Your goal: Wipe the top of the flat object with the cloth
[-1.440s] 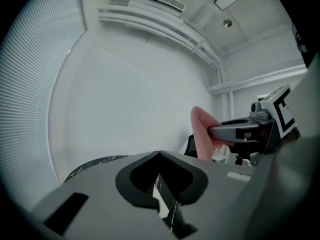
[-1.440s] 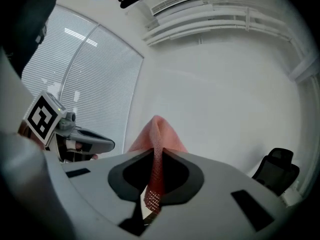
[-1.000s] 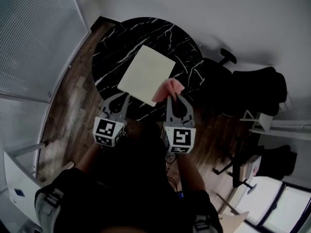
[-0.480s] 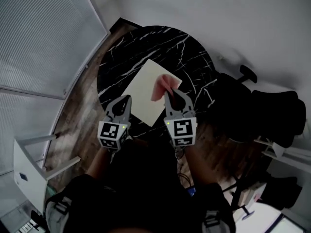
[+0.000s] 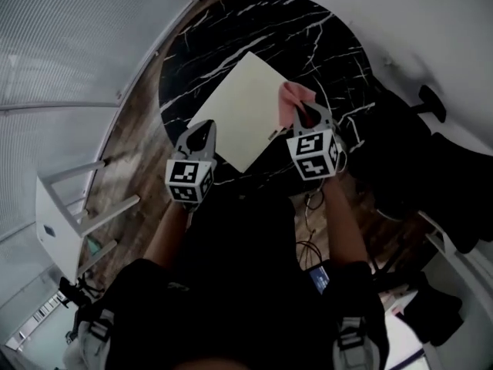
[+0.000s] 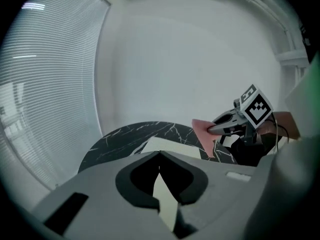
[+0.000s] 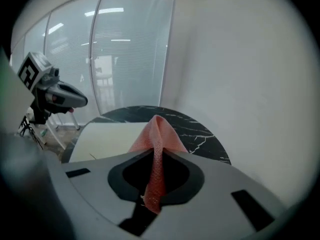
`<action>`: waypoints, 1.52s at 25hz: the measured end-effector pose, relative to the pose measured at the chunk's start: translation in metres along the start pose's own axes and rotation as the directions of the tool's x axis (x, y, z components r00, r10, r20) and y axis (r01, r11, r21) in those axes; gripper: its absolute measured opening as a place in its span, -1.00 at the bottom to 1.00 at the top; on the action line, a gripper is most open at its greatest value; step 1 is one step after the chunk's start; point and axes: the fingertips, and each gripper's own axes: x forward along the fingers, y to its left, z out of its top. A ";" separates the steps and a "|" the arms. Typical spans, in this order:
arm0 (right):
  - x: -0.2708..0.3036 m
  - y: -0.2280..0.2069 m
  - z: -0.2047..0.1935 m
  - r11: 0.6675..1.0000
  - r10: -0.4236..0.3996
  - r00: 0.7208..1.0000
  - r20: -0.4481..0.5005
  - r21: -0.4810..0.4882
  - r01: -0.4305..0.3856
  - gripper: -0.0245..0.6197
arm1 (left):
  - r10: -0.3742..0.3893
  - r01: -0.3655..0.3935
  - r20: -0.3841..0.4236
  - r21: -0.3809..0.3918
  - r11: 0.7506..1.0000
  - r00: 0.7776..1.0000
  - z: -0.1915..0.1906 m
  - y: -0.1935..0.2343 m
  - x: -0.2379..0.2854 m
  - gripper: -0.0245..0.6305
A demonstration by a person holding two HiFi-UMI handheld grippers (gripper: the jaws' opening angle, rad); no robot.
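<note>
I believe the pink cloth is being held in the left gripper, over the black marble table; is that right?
Not quite: the pink cloth is pinched in the right gripper, not the left one, as the right gripper view shows, with the cloth running up between its closed jaws. It is indeed over the black marble table.

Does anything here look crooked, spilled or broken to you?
Nothing is spilled or broken. The cream flat board lies turned diagonally on the round marble table, with one corner close to the near rim. The pink cloth hangs bunched, pinched in the jaws of the right gripper.
</note>
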 end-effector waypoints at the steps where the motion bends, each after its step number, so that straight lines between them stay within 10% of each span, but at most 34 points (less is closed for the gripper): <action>1: 0.010 0.000 -0.011 1.000 0.011 0.999 -0.033 -0.018 -0.012 -0.86 | 0.019 -0.020 -0.025 -0.017 1.000 1.000 -0.010 0.003 0.000 -0.93; 15: 0.100 -0.002 -0.081 0.994 0.089 0.970 -0.226 -0.034 -0.099 -0.84 | 0.086 -0.098 -0.154 -0.075 0.992 0.984 -0.073 0.011 0.018 -0.93; 38: 0.096 0.033 -0.081 0.984 0.180 0.969 -0.168 0.014 -0.180 -0.85 | 0.093 -0.114 -0.174 -0.117 0.987 0.980 -0.090 0.019 0.021 -0.93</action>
